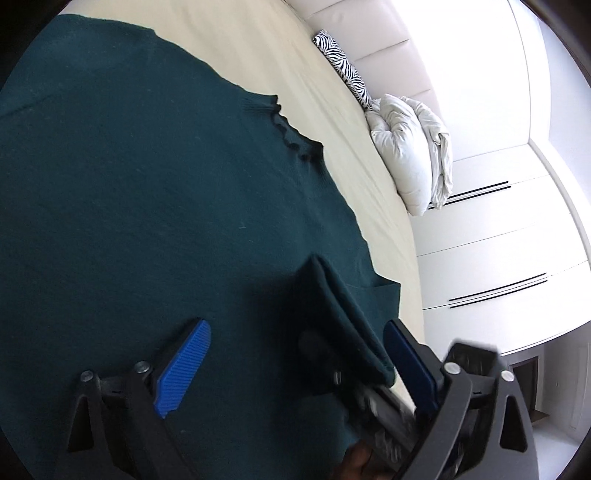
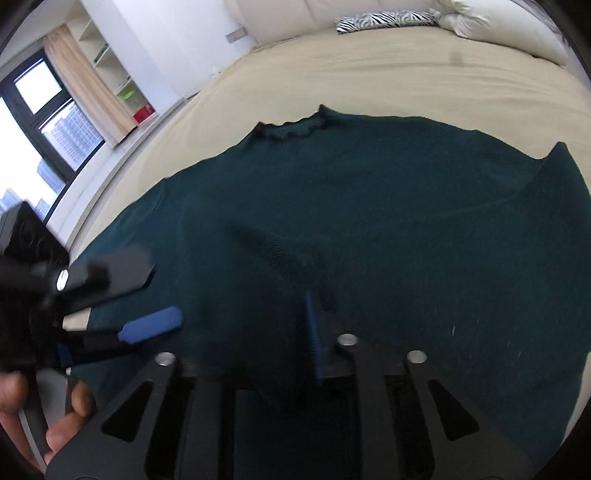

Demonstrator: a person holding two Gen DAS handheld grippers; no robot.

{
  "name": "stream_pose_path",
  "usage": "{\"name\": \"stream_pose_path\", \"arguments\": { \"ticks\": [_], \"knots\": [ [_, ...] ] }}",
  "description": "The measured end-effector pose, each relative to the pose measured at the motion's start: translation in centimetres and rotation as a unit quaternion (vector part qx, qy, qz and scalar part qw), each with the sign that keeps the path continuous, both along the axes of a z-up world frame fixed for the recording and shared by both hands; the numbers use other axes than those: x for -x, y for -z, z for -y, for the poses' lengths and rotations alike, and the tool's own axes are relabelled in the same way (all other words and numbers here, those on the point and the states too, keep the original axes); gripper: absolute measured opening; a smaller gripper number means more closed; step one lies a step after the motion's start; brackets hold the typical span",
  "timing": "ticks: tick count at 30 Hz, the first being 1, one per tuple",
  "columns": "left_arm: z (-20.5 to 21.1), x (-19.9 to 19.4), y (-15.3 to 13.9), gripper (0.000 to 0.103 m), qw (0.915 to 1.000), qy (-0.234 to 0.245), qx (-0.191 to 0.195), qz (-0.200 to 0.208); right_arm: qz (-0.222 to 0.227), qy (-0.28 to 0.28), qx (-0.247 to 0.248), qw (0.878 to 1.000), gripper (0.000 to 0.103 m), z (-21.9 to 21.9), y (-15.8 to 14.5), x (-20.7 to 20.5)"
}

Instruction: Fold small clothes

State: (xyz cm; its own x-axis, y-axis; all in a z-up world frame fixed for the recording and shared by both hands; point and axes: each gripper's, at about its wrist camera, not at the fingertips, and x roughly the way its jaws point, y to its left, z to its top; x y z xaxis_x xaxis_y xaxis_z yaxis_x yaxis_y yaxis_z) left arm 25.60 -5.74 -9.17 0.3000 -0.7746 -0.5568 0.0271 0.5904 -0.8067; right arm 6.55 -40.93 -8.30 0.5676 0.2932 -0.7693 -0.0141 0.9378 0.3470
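Carrying the sleeve (image 1: 343,325) in your right tongs (image 2: 295,332) between your wide-open left tongs (image 1: 295,347) risks snagging the sweater (image 2: 369,221).

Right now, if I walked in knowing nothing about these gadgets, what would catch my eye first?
First, the big dark green knitted sweater spread flat across the beige bed sheet, its frilly collar toward the headboard. Next, the left claw with bright blue ribbed pads, jaws wide around a folded strip of sweater. Last, the zebra-striped cushion beside white pillows at the bed's head.
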Motion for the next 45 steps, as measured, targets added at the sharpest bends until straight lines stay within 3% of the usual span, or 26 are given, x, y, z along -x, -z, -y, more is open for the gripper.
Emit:
{"name": "stream_pose_path", "arguments": {
  "ticks": [2,3,7,10,12,13,14,15,16,18,22,25,28,30,35,42,45],
  "knots": [
    [0.5,-0.2,0.1,0.1,0.9999,0.003,0.011,-0.008,0.015,0.003,-0.011,1.0,0.06,1.0,-0.5,2.1],
    [0.7,-0.1,0.1,0.1,0.9999,0.004,0.011,-0.011,0.024,0.011,-0.022,0.999,0.064,2.2,-0.9,3.1],
    [1.3,0.0,0.2,0.1,0.9998,-0.001,0.003,-0.019,0.023,0.056,-0.066,0.996,0.065,5.5,-0.3,8.0],
    [2.2,-0.1,0.4,0.097,0.9993,0.002,-0.031,-0.019,0.008,0.104,-0.142,0.984,0.065,8.7,1.1,10.1],
    [3.1,-0.3,0.1,0.08,0.9976,0.008,-0.068,-0.008,-0.003,0.14,-0.178,0.974,0.065,10.8,2.5,12.1],
    [3.7,-0.6,0.0,0.059,0.9959,0.016,-0.089,-0.008,-0.004,0.165,-0.205,0.965,0.065,12.6,3.2,13.1],
    [4.3,-1.0,0.1,0.048,0.9942,0.026,-0.104,-0.013,-0.004,0.184,-0.234,0.955,0.065,14.0,3.6,13.4],
    [4.6,-1.3,0.1,0.024,0.993,0.034,-0.112,-0.014,-0.004,0.199,-0.263,0.944,0.065,15.2,4.0,13.6],
    [4.9,-1.7,0.0,0.007,0.9919,0.042,-0.119,-0.013,-0.004,0.208,-0.282,0.937,0.065,15.8,4.5,14.3],
    [5.1,-2.3,-0.9,0.008,0.9907,0.046,-0.128,0.005,-0.003,0.219,-0.302,0.928,0.065,17.4,4.9,15.9],
    [4.6,-3.7,-4.6,0.008,0.9876,0.038,-0.13,0.079,-0.001,0.235,-0.327,0.916,0.065,15.9,5.5,18.7],
    [3.8,-4.9,-7.3,0.008,0.9831,0.033,-0.112,0.141,0.002,0.254,-0.362,0.897,0.065,14.6,4.4,18.7],
    [2.9,-5.5,-8.4,0.008,0.9788,0.023,-0.113,0.169,-0.006,0.267,-0.405,0.874,0.065,15.3,4.7,18.2],
    [2.5,-5.5,-7.9,0.008,0.98,0.017,-0.106,0.168,-0.018,0.277,-0.419,0.865,0.065,15.5,5.0,16.9],
    [1.2,-6.3,-5.4,0.008,0.9842,-0.003,-0.111,0.138,-0.02,0.304,-0.415,0.857,0.065,14.8,5.3,11.7],
    [-1.4,-7.9,-1.4,0.008,0.9887,-0.031,-0.115,0.091,0.032,0.346,-0.443,0.826,0.064,19.3,5.1,12.2],
    [-2.2,-8.3,0.2,0.008,0.9897,-0.042,-0.115,0.076,0.056,0.35,-0.441,0.825,0.063,19.6,5.1,12.7]
  ]
}}
